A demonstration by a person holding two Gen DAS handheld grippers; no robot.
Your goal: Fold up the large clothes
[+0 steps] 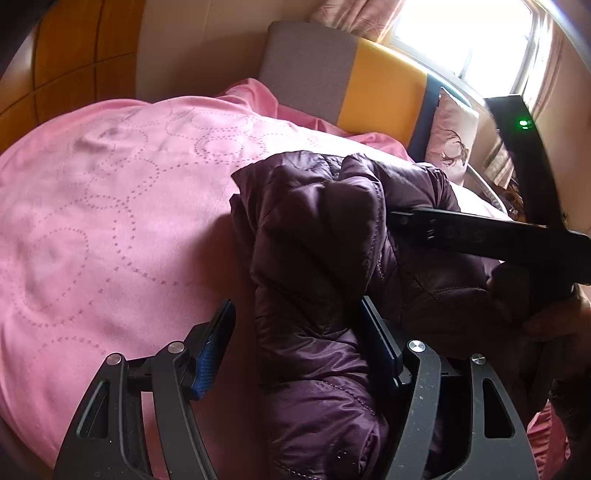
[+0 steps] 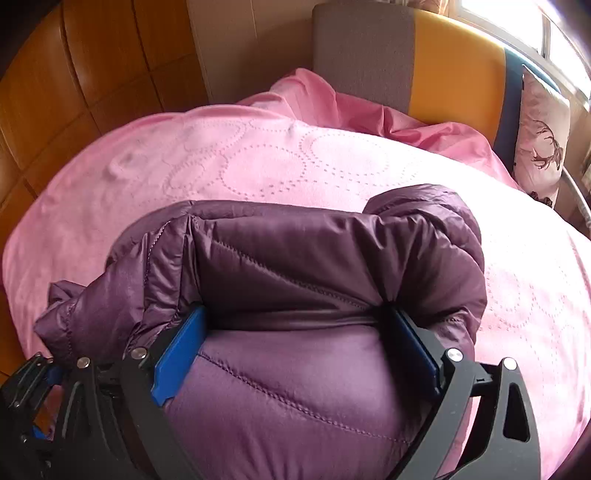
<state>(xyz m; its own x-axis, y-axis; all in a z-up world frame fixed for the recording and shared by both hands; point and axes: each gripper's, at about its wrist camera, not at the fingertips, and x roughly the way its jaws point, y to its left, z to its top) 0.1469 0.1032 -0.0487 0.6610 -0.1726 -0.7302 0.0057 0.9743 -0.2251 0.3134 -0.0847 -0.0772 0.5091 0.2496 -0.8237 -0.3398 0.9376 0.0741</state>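
Observation:
A dark purple quilted down jacket [image 1: 317, 236] lies bunched and partly folded on a pink bedspread [image 1: 110, 221]. My left gripper [image 1: 295, 301] stands over its near end, with a roll of the jacket between the jaws. The left blue pad [image 1: 210, 354] is clear of the fabric, so this gripper is open. In the right wrist view the jacket [image 2: 295, 258] bulges up between the wide jaws of my right gripper [image 2: 295, 308], and a fold drapes over the fingertips. The right gripper's black body [image 1: 480, 232] crosses the left wrist view.
The bed has a grey, yellow and blue headboard [image 2: 454, 59] at the back. A pale cushion with a deer print [image 2: 543, 140] leans at the right, under a bright window [image 1: 469, 33]. Orange wooden panelling [image 2: 74, 74] is at the left. A hand [image 1: 554, 325] grips the right tool.

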